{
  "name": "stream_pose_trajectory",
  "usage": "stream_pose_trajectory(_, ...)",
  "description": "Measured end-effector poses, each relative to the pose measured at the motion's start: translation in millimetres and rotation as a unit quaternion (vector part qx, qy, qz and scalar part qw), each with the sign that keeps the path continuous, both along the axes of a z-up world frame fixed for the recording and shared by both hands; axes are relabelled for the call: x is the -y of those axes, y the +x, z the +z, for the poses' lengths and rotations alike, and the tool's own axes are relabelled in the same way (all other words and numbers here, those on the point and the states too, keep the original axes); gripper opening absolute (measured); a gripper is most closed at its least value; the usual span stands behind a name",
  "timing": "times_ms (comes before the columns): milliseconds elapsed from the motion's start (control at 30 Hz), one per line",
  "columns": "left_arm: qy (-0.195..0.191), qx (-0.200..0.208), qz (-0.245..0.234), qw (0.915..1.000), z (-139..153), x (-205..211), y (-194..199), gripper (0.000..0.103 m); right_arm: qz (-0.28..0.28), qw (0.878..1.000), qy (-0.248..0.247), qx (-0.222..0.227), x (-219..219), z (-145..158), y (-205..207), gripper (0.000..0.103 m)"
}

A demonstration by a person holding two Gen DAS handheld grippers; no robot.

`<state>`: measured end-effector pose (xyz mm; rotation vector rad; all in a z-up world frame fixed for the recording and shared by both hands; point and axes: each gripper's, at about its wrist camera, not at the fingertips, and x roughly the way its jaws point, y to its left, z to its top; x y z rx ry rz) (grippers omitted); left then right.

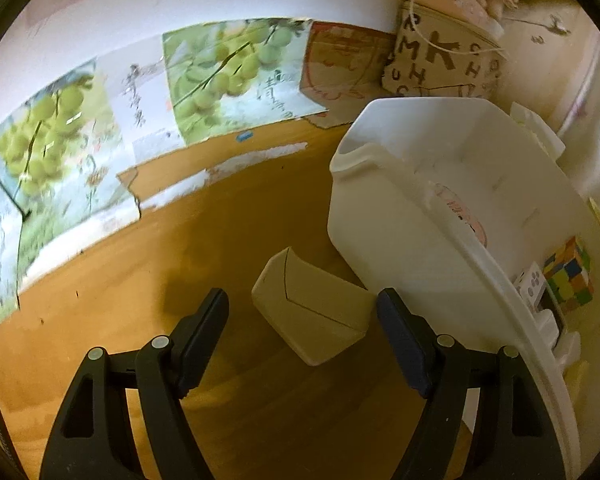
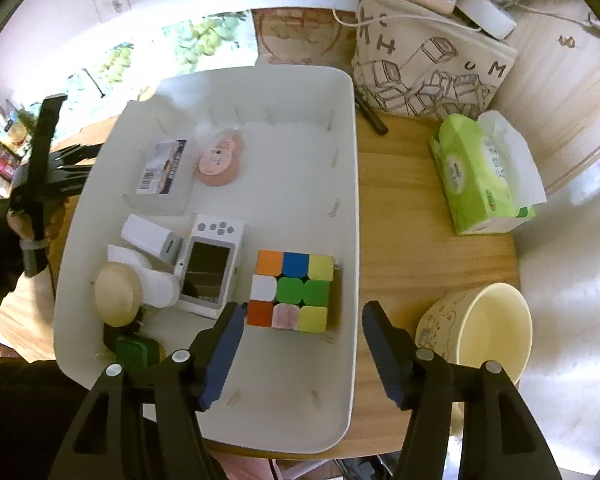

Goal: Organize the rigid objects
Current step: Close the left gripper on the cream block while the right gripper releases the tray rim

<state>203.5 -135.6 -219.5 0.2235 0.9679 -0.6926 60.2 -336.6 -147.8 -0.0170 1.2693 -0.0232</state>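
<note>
Your left gripper point(image 1: 302, 320) has its jaws standing apart with nothing gripped; a beige box point(image 1: 310, 308) lies on the wooden surface point(image 1: 180, 260) between and just beyond the tips, its right end close against the right finger, though you cannot tell whether they touch. Directly right of that box rises the wall of the white bin point(image 1: 380, 216), which crowds the right finger's side. Posters with green grapes point(image 1: 216, 76) line the upper left of the frame.

Your right gripper point(image 2: 304, 340) also has its jaws apart and empty, hanging over the lower part of the white bin point(image 2: 350, 200). No earlier picture is there to compare. The colour cube point(image 2: 292, 290) sits on the bin floor just above the tips, near the bin's right wall. To its left stand a white handheld device with a dark screen point(image 2: 210, 264), a small white block point(image 2: 148, 238) and a round cream lid point(image 2: 116, 294); a green item point(image 2: 134, 354) lies at the lower left corner beside the left finger. Higher up are a barcoded box point(image 2: 162, 168) and a pink round piece point(image 2: 220, 158).

Outside the bin, a cream cup point(image 2: 488, 328) stands just right of the right finger, a green tissue pack point(image 2: 480, 176) in the upper right, and a printed bag point(image 2: 428, 68) at the top. At the left edge, a gloved hand point(image 2: 20, 220) holds the other gripper.
</note>
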Motion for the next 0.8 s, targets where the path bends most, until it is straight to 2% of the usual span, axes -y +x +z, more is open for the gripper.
stream_pose_trajectory(300, 0.012, 0.021, -0.039, 0.9990, -1, 3, 3, 0.079, 0.028, 1.000, 0.007, 0.008, -18, 12, -9, 0.063)
stream_pose_trajectory(367, 0.009, 0.020, -0.046, 0.9987, -1, 3, 2, 0.076, 0.029, 0.999, 0.009, 0.013, -20, 14, -8, 0.063)
stream_pose_trajectory(433, 0.007, 0.018, -0.053, 0.9984, -1, 4, 2, 0.068, 0.029, 0.999, 0.014, 0.020, -23, 17, -6, 0.063)
stream_pose_trajectory(633, 0.010, 0.016, -0.057, 0.9982, -1, 5, 5, 0.068, 0.023, 0.999, 0.019, 0.025, -25, 19, -4, 0.063)
stream_pose_trajectory(800, 0.015, 0.013, -0.040, 0.9990, -1, -3, 7, 0.068, 0.019, 0.999, 0.028, 0.024, -28, 17, -2, 0.063)
